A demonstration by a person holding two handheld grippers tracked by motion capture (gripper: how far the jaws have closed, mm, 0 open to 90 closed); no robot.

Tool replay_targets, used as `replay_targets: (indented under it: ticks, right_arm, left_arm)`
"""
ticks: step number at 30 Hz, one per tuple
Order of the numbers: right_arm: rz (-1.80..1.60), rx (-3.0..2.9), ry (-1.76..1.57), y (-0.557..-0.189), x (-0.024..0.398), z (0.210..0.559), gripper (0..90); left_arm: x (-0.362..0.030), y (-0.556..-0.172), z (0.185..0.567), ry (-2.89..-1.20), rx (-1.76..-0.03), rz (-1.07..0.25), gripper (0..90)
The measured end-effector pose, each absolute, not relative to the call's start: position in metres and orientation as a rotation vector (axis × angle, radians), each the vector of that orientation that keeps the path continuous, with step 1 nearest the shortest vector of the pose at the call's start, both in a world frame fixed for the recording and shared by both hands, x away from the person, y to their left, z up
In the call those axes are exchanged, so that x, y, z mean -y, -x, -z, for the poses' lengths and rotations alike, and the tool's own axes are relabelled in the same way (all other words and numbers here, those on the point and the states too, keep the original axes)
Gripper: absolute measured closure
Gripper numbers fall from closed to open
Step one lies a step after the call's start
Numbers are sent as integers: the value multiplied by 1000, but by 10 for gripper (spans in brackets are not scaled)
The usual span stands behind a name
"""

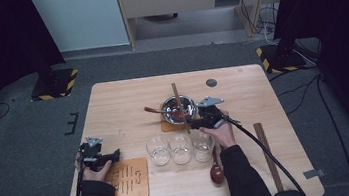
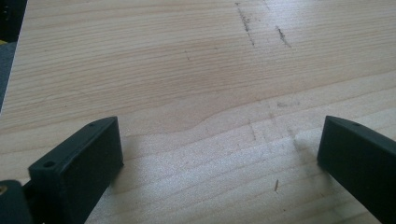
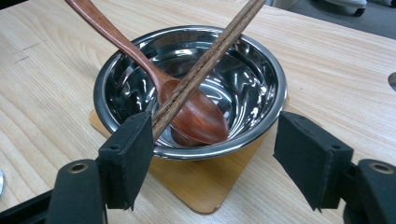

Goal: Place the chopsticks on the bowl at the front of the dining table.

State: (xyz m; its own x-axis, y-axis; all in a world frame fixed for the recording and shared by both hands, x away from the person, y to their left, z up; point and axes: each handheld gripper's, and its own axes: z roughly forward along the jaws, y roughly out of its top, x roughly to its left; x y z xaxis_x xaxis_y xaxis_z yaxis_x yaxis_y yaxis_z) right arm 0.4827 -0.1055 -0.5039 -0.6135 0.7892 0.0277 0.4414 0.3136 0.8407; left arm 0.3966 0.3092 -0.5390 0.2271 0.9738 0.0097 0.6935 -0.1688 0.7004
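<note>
A steel bowl (image 3: 254,79) stands on a wooden coaster (image 3: 196,186) near the middle of the table (image 1: 118,110). A brown wooden spoon (image 3: 198,119) lies in it, handle out over the rim. A pair of dark chopsticks (image 3: 210,56) rests across the bowl, its near end beside the left jaw of my right gripper (image 3: 215,135). That gripper (image 1: 193,123) sits just in front of the bowl with jaws wide apart and nothing pinched. My left gripper (image 2: 219,144) hovers low over bare wood at the table's front left (image 1: 117,154), open and empty.
Three clear glasses (image 1: 181,148) stand in a row in front of the bowl. A second spoon (image 1: 216,171) lies behind them near my right forearm. A slotted wooden mat (image 1: 128,179) sits at front left, another chopstick pair (image 1: 267,154) at the right.
</note>
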Motion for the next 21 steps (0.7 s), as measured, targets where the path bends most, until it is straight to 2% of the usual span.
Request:
replay_targets:
  ticks: [21]
  right_arm:
    - [-1225, -2230, -1053, -480, 96, 504, 267]
  left_arm:
    - [-309, -397, 539, -1933, -1529, -636, 0]
